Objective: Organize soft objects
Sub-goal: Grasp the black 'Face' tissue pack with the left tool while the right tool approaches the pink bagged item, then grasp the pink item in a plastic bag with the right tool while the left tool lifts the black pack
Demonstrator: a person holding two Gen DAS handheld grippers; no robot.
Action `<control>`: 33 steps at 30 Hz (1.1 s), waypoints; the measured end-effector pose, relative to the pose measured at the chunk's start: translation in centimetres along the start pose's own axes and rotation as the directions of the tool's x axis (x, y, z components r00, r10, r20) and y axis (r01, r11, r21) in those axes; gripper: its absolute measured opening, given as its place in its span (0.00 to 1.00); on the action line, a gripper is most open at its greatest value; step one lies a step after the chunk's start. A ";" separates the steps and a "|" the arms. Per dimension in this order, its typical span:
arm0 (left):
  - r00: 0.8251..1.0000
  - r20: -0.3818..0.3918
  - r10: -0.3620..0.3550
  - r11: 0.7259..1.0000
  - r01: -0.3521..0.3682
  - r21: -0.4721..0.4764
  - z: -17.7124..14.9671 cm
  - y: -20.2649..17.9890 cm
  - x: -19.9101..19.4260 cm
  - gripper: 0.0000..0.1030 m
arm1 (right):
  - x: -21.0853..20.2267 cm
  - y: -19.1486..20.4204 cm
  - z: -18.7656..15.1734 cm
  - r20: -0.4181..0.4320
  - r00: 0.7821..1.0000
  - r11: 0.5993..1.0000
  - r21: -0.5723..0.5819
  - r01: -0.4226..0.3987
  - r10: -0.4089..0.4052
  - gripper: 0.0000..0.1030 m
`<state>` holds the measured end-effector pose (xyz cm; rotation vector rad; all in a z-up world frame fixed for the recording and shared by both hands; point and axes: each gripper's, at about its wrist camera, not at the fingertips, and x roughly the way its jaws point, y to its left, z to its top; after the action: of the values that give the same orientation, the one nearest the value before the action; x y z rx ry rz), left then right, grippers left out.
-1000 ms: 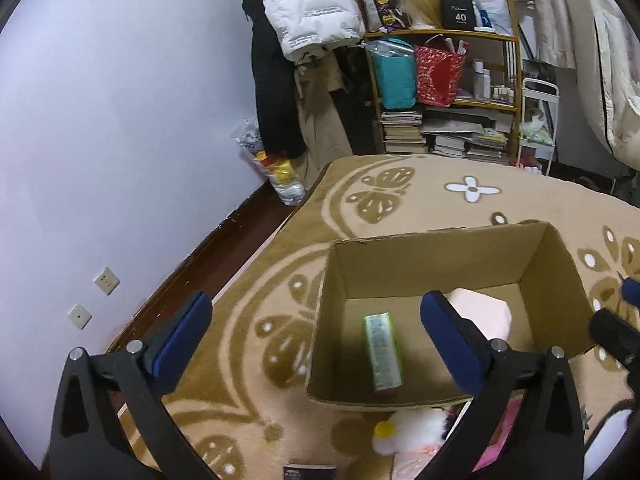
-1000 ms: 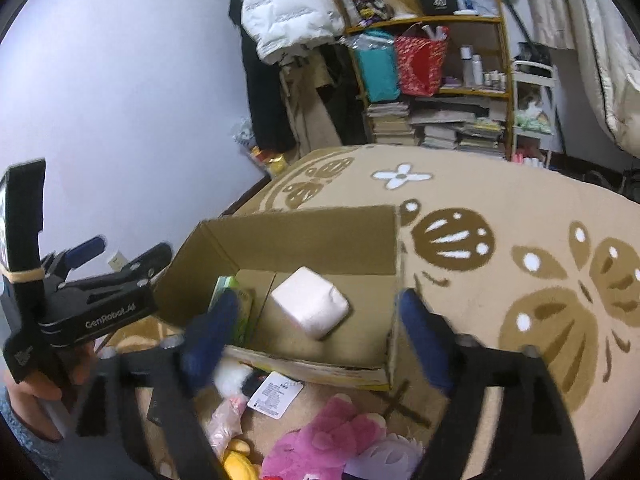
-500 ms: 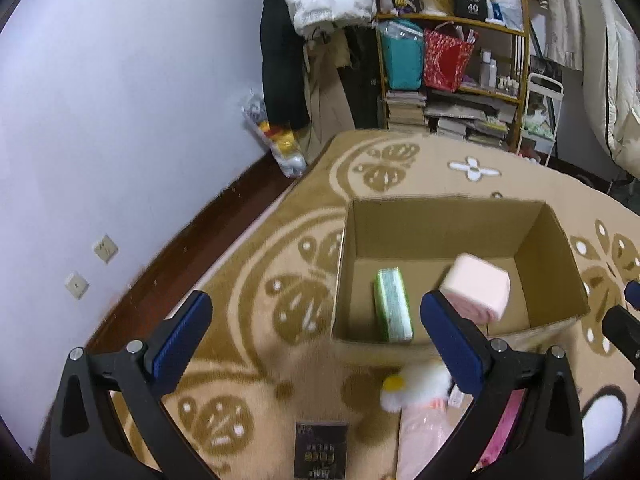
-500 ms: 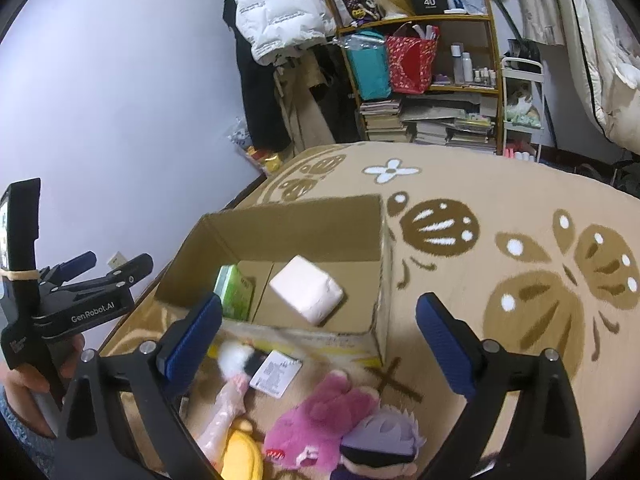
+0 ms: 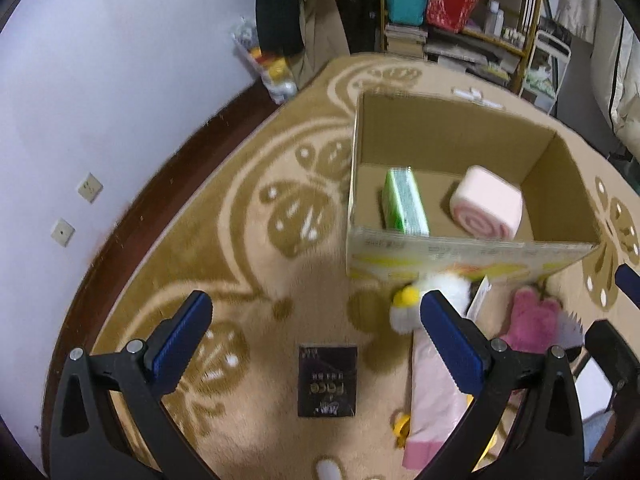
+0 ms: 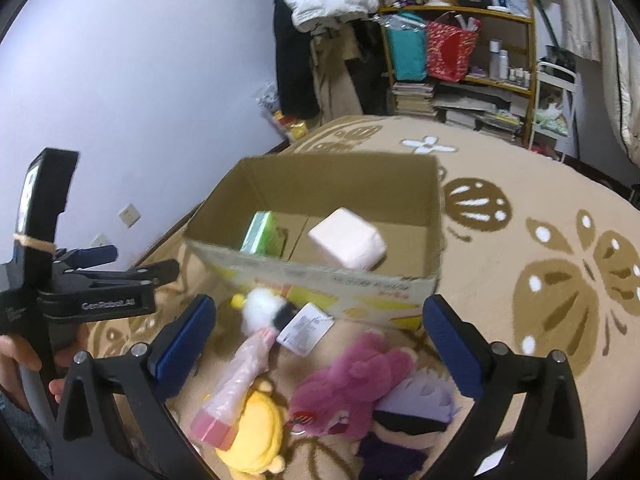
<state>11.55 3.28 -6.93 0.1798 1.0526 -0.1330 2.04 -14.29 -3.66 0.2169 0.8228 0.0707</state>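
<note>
An open cardboard box [image 5: 472, 256] [image 6: 320, 276] stands on the carpet. Inside lie a green tissue pack [image 5: 402, 204] [image 6: 264, 234] and a pink roll-cake cushion [image 5: 486, 204] [image 6: 348, 242]. In front of the box lie a white fluffy toy [image 5: 432, 294] [image 6: 262, 306], a pink wrapped item [image 5: 434, 392] [image 6: 236, 384], a yellow plush [image 6: 254, 432], a magenta plush [image 5: 532, 320] [image 6: 352, 384] and a purple-haired plush [image 6: 416, 408]. My left gripper [image 5: 316, 338] is open and empty above the carpet. My right gripper [image 6: 320, 344] is open and empty above the toys.
A black packet [image 5: 328, 380] lies on the carpet left of the toys. A white tag [image 6: 306, 328] lies by the box. A cluttered shelf [image 6: 460, 64] and hanging clothes [image 6: 320, 40] stand at the back. The wall [image 5: 100, 100] is to the left.
Both grippers have pulled back and up from the box. The toys in front of it have come further into view. Both stay open.
</note>
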 end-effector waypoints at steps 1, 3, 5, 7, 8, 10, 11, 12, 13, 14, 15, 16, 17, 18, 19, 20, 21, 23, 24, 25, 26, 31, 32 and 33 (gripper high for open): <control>1.000 -0.014 0.003 1.000 -0.003 0.003 -0.2 0.0 0.3 1.00 | 0.3 0.3 -0.2 -0.011 1.000 1.000 -0.008 -0.013 0.013 1.00; 0.999 -0.041 0.008 1.000 -0.007 0.006 -0.5 0.0 1.0 1.00 | 0.8 0.9 -0.6 -0.033 0.999 0.999 -0.020 -0.032 0.031 1.00; 0.998 -0.069 0.012 1.000 -0.012 0.004 -0.8 0.2 1.7 1.00 | 1.5 1.6 -1.2 -0.060 0.997 0.998 -0.044 -0.044 0.042 1.00; 0.995 -0.099 0.006 1.000 -0.006 -0.003 -1.0 0.3 2.5 1.00 | 2.1 2.3 -1.8 -0.083 0.995 0.996 -0.072 -0.051 0.045 1.00; 0.993 -0.115 0.002 1.000 -0.003 -0.007 -1.1 0.4 2.9 1.00 | 2.4 2.6 -2.0 -0.093 0.995 0.995 -0.082 -0.056 0.048 1.00; 0.989 -0.150 -0.001 1.000 -0.001 -0.013 -1.2 0.5 3.7 1.00 | 2.9 3.3 -2.4 -0.110 0.993 0.993 -0.100 -0.062 0.051 1.00; 0.985 -0.175 -0.002 1.000 0.000 -0.013 -1.3 0.5 4.2 1.00 | 3.2 3.7 -2.6 -0.125 0.991 0.991 -0.112 -0.068 0.054 1.00; 0.981 -0.196 -0.003 1.000 0.001 -0.013 -1.4 0.5 4.5 1.00 | 3.5 4.0 -2.8 -0.138 0.989 0.990 -0.119 -0.074 0.057 1.00; 0.976 -0.217 -0.007 1.000 0.004 -0.013 -1.5 0.5 5.0 1.00 | 3.8 4.2 -3.0 -0.153 0.986 0.989 -0.123 -0.080 0.060 0.98; 0.974 -0.228 -0.009 1.000 0.006 -0.014 -1.5 0.5 5.3 1.00 | 4.3 4.5 -3.1 -0.168 0.984 0.989 -0.124 -0.086 0.064 0.96; 0.971 -0.240 -0.009 1.000 0.006 -0.012 -1.6 0.4 5.6 1.00 | 4.6 4.6 -3.3 -0.179 0.981 0.988 -0.124 -0.093 0.070 0.96; 0.968 -0.249 -0.007 1.000 0.006 -0.008 -1.6 0.2 5.9 1.00 | 4.9 4.8 -3.5 -0.192 0.979 0.987 -0.123 -0.099 0.074 0.94; 0.967 -0.256 -0.006 1.000 0.005 -0.004 -1.7 0.2 6.2 0.99 | 5.4 5.0 -3.7 -0.205 0.976 0.987 -0.123 -0.104 0.077 0.92; 0.965 -0.262 -0.003 1.000 0.003 0.000 -1.8 0.2 6.4 0.99 | 6.0 5.2 -3.7 -0.217 0.973 0.986 -0.126 -0.106 0.077 0.91; 0.962 -0.272 0.000 1.000 0.000 0.001 -1.9 0.2 6.7 0.99 | 6.4 5.4 -3.8 -0.228 0.971 0.986 -0.129 -0.104 0.073 0.88; 0.959 -0.285 0.002 1.000 -0.002 0.000 -2.1 0.3 7.0 0.98 | 6.9 5.6 -4.0 -0.238 0.969 0.986 -0.133 -0.104 0.070 0.87; 0.954 -0.301 0.004 1.000 -0.005 -0.004 -2.2 0.3 7.4 0.97 | 7.4 5.7 -4.2 -0.250 0.966 0.986 -0.133 -0.103 0.067 0.86; 0.944 -0.330 0.000 1.000 -0.006 -0.018 -2.5 0.6 8.0 0.88 | 8.1 5.8 -4.5 -0.269 0.961 0.986 -0.130 -0.102 0.064 0.81; 0.938 -0.346 -0.008 1.000 0.002 -0.020 -2.6 0.5 8.4 0.84 | 8.5 5.9 -4.7 -0.281 0.958 0.986 -0.128 -0.104 0.064 0.80; 0.931 -0.366 -0.014 1.000 0.007 -0.020 -2.8 0.5 8.8 0.79 | 8.8 6.0 -4.8 -0.287 0.956 0.986 -0.129 -0.105 0.064 0.79; 0.924 -0.382 -0.015 1.000 0.007 -0.024 -3.0 0.5 9.1 0.76 | 9.2 6.1 -4.9 -0.298 0.952 0.985 -0.132 -0.107 0.063 0.75; 0.908 -0.415 -0.050 0.998 0.032 -0.049 -3.5 0.5 9.9 0.54 | 10.9 6.7 -5.4 -0.341 0.938 0.985 -0.133 -0.113 0.062 0.44; 0.910 -0.412 -0.055 0.998 0.036 -0.054 -3.5 0.5 9.8 0.47 | 11.0 6.8 -5.5 -0.342 0.937 0.985 -0.128 -0.118 0.068 0.41; 0.912 -0.406 -0.062 0.997 0.041 -0.061 -3.4 0.6 9.7 0.45 | 11.0 7.0 -5.5 -0.339 0.938 0.984 -0.132 -0.118 0.067 0.39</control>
<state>13.53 4.36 -16.98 0.1358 1.4783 -0.1189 5.59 -4.99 -13.68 0.1011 1.1404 0.2632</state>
